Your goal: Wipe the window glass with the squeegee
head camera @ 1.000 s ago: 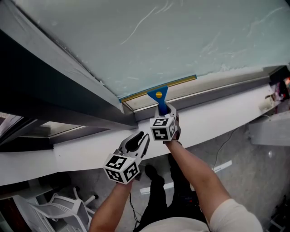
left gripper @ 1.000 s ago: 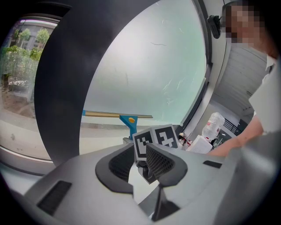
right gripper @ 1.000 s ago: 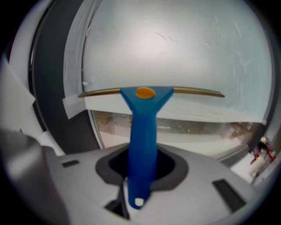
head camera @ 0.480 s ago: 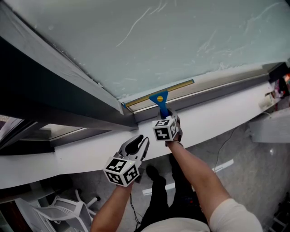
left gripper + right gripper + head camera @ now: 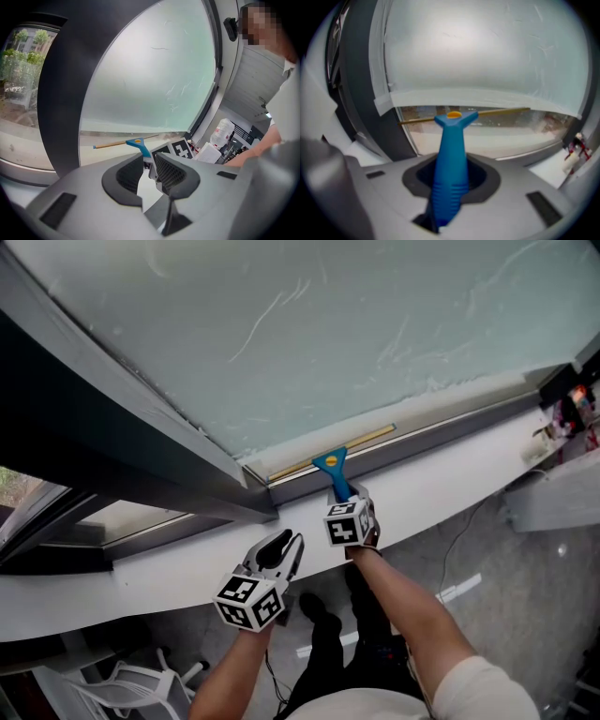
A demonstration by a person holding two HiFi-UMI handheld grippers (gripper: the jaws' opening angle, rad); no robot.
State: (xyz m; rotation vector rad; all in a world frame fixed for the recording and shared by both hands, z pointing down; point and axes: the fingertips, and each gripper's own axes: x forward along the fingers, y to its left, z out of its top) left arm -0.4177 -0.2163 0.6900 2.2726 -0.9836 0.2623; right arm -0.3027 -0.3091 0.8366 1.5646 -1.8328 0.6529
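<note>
- Squeegee: blue handle, a yellow dot at its far end, a brass-yellow blade bar.
- Window glass: pale milky green, crossed by thin white streaks.
- Window frame: dark grey.
- Sill: white.
- Left gripper: light grey shell, black meshed pads, its near cube white with black square markers.

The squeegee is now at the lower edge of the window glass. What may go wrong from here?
1. The squeegee blade lies at the bottom of the glass, close to the grey frame; pulled further down, it may knock the frame.
2. The right gripper, whose jaws have just been closing slightly on the blue handle, holds only the handle's end; the blade could twist and leave marks like the white streaks higher up.
</note>
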